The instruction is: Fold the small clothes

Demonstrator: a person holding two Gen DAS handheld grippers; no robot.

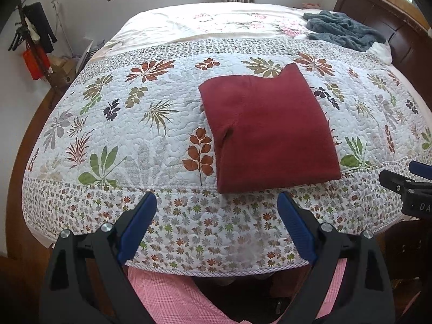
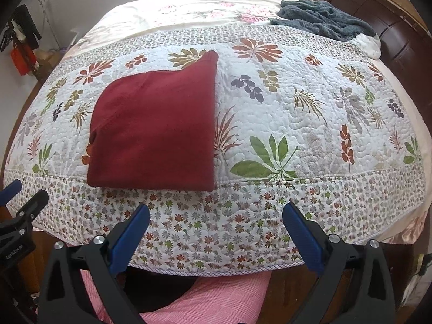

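Observation:
A dark red garment (image 1: 267, 129) lies folded into a flat rectangle on the leaf-patterned quilt (image 1: 151, 100), near the bed's front edge. In the right wrist view the same red garment (image 2: 156, 132) sits left of centre. My left gripper (image 1: 217, 199) is open, held back over the quilt's flowered border just short of the garment, with nothing between its blue pads (image 1: 140, 224). My right gripper (image 2: 216, 210) is open too, off the garment's right front corner, and empty. Each gripper shows at the edge of the other's view: the right gripper (image 1: 405, 189), the left gripper (image 2: 21, 216).
A grey-blue fleecy blanket (image 1: 343, 28) is bunched at the far right by the dark wooden headboard (image 1: 388, 19). A white sheet covers the far half of the bed. Pink checked fabric (image 1: 172, 297) shows below the bed edge. Clutter and a red bag (image 1: 33, 62) stand at the left wall.

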